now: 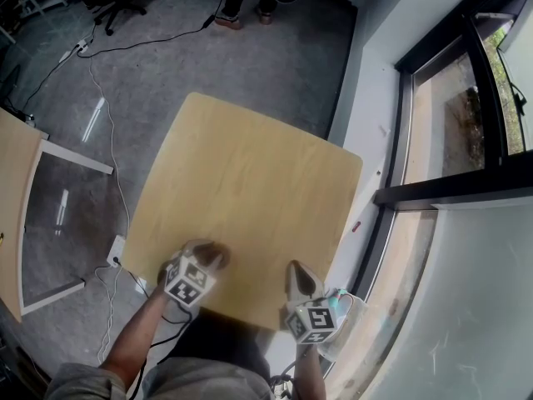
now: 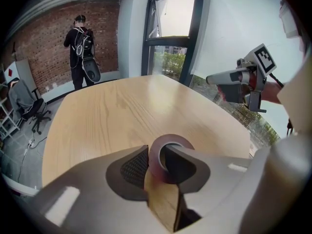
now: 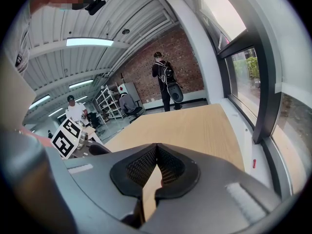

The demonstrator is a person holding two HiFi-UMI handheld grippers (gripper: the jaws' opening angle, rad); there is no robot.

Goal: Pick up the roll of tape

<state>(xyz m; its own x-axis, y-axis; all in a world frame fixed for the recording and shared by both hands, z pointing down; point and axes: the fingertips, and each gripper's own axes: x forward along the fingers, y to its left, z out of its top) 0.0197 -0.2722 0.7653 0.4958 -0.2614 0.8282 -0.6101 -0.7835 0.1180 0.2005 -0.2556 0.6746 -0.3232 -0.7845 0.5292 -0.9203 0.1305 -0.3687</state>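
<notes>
Fingers [image 2: 134, 167] of my left gripper [image 2: 156, 154] pinch the wall of the dark reddish-brown roll of tape [image 2: 171, 139], one inside its core, at the pale wooden table's [image 2: 122, 111] six o'clock edge. At three o'clock my right gripper [image 3: 155, 150] is empty, pads together. I judge this the grasp; next comes a firm squeeze and a straight lift.

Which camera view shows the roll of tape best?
The left gripper view: the roll of tape sits mid-frame, its wall clamped in the jaws of the left gripper. The head view shows only a brown sliver under that gripper; the right gripper view shows none.
</notes>
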